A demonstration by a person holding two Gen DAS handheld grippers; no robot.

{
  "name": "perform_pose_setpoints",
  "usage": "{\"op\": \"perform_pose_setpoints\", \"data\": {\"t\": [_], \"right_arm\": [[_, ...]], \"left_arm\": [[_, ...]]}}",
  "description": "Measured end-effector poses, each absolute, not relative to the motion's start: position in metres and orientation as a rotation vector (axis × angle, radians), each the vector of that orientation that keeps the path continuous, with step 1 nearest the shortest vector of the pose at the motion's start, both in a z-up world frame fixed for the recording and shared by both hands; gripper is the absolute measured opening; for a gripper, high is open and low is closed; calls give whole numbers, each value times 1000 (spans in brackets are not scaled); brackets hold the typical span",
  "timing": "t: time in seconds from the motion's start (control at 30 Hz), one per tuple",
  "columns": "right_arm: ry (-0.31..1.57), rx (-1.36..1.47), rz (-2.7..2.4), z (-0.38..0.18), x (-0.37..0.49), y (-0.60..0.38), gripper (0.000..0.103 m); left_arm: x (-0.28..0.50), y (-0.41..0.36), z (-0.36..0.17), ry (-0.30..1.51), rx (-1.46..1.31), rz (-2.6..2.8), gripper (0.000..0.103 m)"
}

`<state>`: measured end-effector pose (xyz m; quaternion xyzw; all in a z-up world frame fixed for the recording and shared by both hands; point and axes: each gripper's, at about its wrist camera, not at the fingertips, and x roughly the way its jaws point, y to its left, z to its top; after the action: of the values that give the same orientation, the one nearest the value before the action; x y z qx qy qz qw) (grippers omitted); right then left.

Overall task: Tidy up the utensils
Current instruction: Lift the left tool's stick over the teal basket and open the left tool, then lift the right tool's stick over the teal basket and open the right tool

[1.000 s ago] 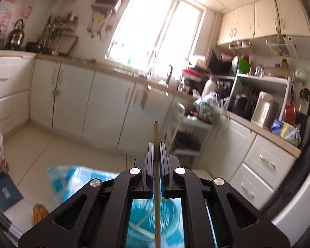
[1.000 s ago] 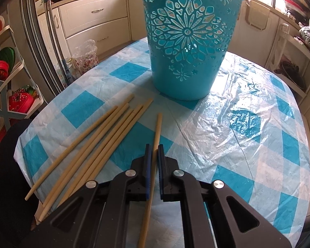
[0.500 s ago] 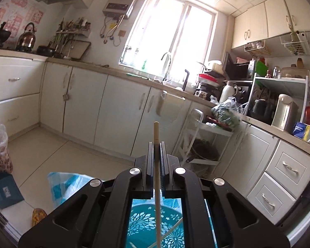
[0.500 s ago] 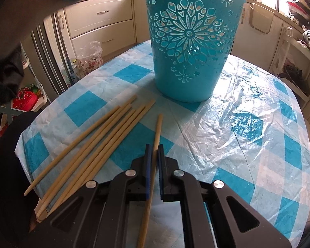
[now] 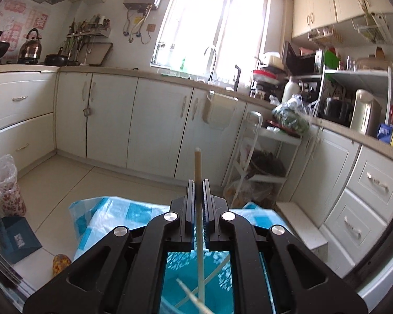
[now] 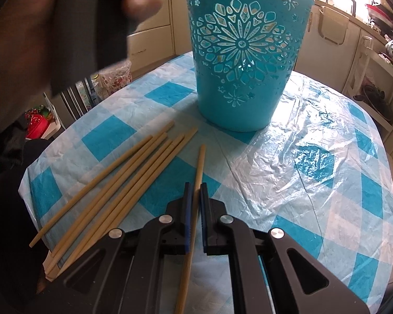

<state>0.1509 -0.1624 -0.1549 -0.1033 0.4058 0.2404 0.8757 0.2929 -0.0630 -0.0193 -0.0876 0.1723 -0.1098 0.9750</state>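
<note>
A teal cut-out holder (image 6: 245, 62) stands on the blue-checked tablecloth (image 6: 327, 183). Several bamboo chopsticks (image 6: 123, 188) lie in a loose row to its front left. My right gripper (image 6: 195, 186) is shut on one chopstick (image 6: 199, 167) low over the cloth, its tip pointing at the holder. My left gripper (image 5: 199, 183) is shut on another chopstick (image 5: 197, 164), held upright above the holder's mouth (image 5: 217, 274). That chopstick's lower end reaches down into the holder, where other chopsticks (image 5: 191, 298) lie crossed.
A hand and dark sleeve (image 6: 65, 26) fill the right wrist view's upper left. White cabinets (image 5: 157, 120) and a cluttered counter (image 5: 353, 120) ring the room. A wire rack (image 5: 264, 157) stands beyond the table's far edge (image 5: 112, 209). The table's left edge (image 6: 31, 167) is near the chopsticks.
My left gripper has lowered its chopstick toward and into the holder, whose inside now shows below the jaws. The hand and sleeve have come into the right wrist view. The right gripper has barely moved.
</note>
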Motion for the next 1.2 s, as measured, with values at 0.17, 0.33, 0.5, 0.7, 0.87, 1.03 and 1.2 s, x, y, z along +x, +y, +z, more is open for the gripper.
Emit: {"op": "perform_pose_setpoints", "data": {"t": [0.17,0.33,0.5,0.7,0.87,1.03,1.2], "right_arm": [[837,-244,489,-155,150,-157,7],[828,-246,483,-155,149,-156,7],[817,-251,472,-156,147,-155,6],[750,-103,530,-137,143,-174,6],[574,137,650,-91,133,-203,6],[328,407,717,-35,127,-237,6],[151,468,636,-3,137,-242,6]], "left_arm": [[289,-59,-24,384,-159,-226,5],[285,-57,-23,407,-155,-246,13],[275,-53,-16,397,-161,-249,32],[251,-22,1,359,-232,-200,47],[220,28,7,324,-336,-99,50],[185,58,4,289,-402,-19,55],[177,54,-8,334,-433,-47,56]]}}
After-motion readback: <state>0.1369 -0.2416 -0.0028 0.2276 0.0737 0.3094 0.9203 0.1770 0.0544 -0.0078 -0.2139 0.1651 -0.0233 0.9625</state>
